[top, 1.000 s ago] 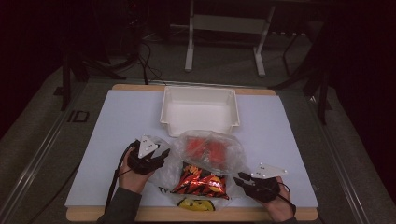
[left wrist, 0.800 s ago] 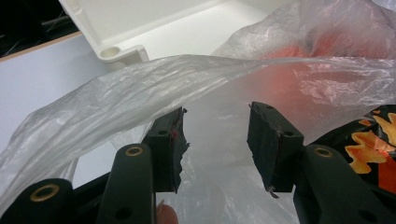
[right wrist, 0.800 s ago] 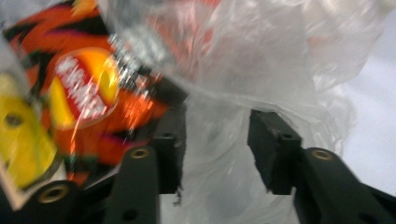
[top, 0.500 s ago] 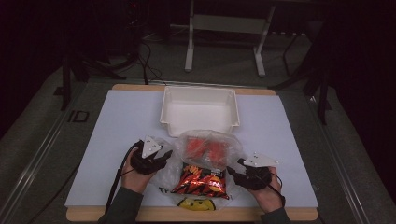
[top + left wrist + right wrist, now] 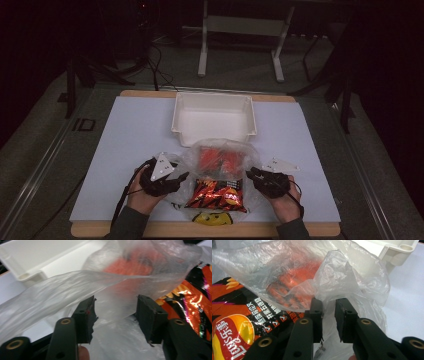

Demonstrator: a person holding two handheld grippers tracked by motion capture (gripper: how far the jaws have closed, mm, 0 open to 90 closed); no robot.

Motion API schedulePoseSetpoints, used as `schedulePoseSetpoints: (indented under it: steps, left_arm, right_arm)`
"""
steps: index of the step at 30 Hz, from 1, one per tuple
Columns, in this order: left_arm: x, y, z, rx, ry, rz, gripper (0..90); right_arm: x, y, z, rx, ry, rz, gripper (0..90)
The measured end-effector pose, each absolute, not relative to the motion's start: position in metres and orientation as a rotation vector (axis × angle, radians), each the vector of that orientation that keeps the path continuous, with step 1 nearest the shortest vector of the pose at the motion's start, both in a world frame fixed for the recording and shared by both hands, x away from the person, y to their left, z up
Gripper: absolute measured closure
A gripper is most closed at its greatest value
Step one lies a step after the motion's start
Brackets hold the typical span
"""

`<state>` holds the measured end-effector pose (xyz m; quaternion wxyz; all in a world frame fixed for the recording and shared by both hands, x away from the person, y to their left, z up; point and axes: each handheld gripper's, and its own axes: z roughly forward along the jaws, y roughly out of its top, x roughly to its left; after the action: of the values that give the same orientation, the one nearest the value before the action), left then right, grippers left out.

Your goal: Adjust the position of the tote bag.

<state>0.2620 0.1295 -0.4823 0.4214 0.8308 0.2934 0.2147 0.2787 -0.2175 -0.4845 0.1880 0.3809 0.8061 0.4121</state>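
Film of the clear plastic bag (image 5: 227, 150) is being worked from both sides. The bag lies on the counter (image 5: 135, 130) just in front of the white bin (image 5: 212, 131), with a red packet (image 5: 218, 159) inside it. An orange-and-black chip packet (image 5: 216, 194) lies at the bag's near end, and how far it is inside cannot be told.

Compared with a second ago, the right tool (image 5: 250, 173) has been brought in from the side to the bag's right edge. Its jaws have just been closing. They are now seen narrowly apart in the right gripper view, with a bunched fold of film at their tips (whether the fold is truly pinched cannot be told).

The left tool (image 5: 184, 176) is kept at the bag's left edge. Its jaws have just been opening and stand wide apart, with loose film draped between them and nothing pressed.

A grip on the right therefore seems to be in the making, while the left side is released or not yet taken. The bag's mouth is judged not yet held open on both sides, so a fresh left pinch is probably needed.
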Motion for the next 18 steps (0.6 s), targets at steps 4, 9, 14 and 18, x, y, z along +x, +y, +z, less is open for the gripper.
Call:
schedulePoseSetpoints:
  steps: [4,9,14,18]
  left_arm:
    - [0.264,0.117,-0.487,2.101,0.692,0.531,41.2]
    - [0.265,0.104,-0.493,2.164,0.65,0.528,36.5]
    - [0.263,0.107,-0.495,2.169,0.643,0.506,35.7]
    - [0.261,0.118,-0.497,2.155,0.665,0.476,36.3]
  right_arm:
    - [0.28,-0.218,-0.483,1.086,2.253,1.169,79.7]
    - [0.283,-0.22,-0.481,1.122,2.23,1.183,81.8]
    - [0.283,-0.224,-0.479,1.143,2.215,1.196,82.2]
    - [0.283,-0.226,-0.48,1.146,2.217,1.191,82.1]
